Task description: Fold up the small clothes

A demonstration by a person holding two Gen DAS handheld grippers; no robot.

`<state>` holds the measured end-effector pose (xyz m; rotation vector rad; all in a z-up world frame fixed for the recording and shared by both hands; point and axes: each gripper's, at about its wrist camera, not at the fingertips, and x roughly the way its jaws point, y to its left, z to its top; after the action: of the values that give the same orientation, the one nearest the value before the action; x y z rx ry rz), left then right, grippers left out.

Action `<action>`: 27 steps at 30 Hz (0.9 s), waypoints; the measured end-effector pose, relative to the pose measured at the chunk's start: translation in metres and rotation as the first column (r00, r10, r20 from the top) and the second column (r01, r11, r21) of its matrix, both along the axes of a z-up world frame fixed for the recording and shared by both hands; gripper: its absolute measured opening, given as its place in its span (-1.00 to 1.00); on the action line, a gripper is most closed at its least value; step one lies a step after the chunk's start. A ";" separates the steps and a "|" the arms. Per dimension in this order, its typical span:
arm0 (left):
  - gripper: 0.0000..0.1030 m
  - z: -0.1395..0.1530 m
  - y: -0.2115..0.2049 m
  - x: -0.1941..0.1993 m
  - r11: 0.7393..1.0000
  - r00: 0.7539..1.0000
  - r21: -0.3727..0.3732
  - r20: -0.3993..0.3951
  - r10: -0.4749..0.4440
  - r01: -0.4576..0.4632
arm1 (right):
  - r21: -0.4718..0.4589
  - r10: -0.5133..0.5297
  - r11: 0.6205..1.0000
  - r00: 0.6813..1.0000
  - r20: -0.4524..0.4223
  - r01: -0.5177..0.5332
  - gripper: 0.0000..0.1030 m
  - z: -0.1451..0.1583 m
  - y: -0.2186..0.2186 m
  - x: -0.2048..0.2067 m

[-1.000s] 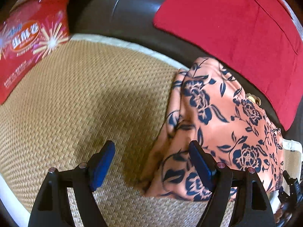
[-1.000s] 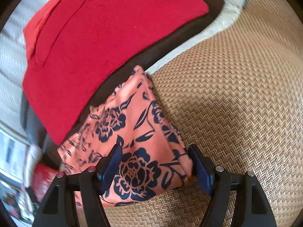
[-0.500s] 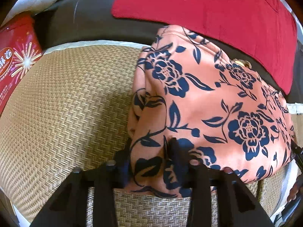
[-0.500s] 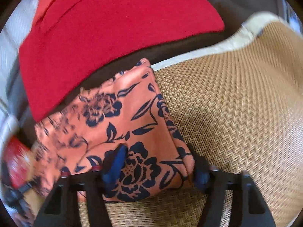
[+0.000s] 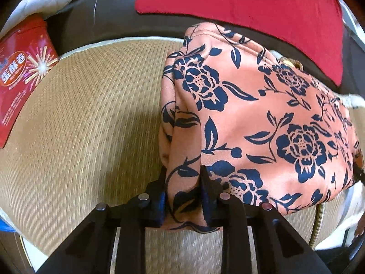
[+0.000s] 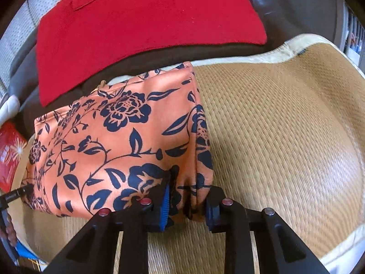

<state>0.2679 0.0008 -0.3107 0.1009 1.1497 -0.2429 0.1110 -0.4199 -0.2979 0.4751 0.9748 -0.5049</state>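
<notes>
Already partly folded, the floral garment [image 5: 262,118] is lying on the woven mat [image 5: 91,118], just in front of a red cloth [image 5: 251,6]. Both jaws having just been closing, the left gripper [image 5: 183,196] and right gripper [image 6: 188,203] are pinching bunched fabric at the near corners. Another fold, and the tidying after it, is seemingly remaining.

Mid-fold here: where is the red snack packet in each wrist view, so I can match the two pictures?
Left wrist view: the red snack packet lies at the far left edge, on the woven mat, left of the floral garment.
Right wrist view: only a corner of the packet shows at the left edge, beyond the garment.
Shared landmark: the red cloth lies behind the garment in both.
</notes>
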 end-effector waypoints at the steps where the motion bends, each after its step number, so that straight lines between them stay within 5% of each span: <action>1: -0.48 -0.004 -0.001 -0.007 1.000 1.000 0.004 0.004 -0.008 0.008 | 0.006 -0.002 1.000 1.000 -0.001 0.002 -0.51 0.001 0.002 -0.008; 7: -0.36 0.010 0.016 -0.048 0.999 0.999 -0.015 0.033 0.030 -0.029 | 0.078 0.001 0.997 1.000 0.002 -0.002 -0.41 0.006 0.006 -0.048; 11: -0.15 0.052 0.018 -0.054 0.994 0.963 -0.007 0.246 0.106 -0.107 | 0.032 -0.123 0.992 0.987 0.102 0.120 -0.35 0.036 -0.014 -0.065; 15: 0.11 0.071 -0.022 -0.044 1.000 0.932 -0.006 0.361 0.017 -0.017 | 0.015 -0.082 0.997 0.983 0.166 0.080 -0.35 0.053 -0.018 -0.038; 21: 0.11 0.034 -0.082 0.013 0.995 0.958 0.044 0.268 -0.101 0.092 | 0.075 -0.039 0.997 0.987 0.156 0.028 -0.35 0.033 -0.028 0.042; 27: 0.10 -0.012 -0.084 0.082 1.000 0.991 0.021 0.135 0.005 -0.008 | 0.182 -0.026 0.983 0.995 0.092 0.009 -0.34 -0.014 -0.042 0.097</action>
<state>0.3499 -0.0829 -0.3229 0.1309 1.0181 -0.2145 0.2076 -0.4623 -0.3115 0.6665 0.9311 -0.4074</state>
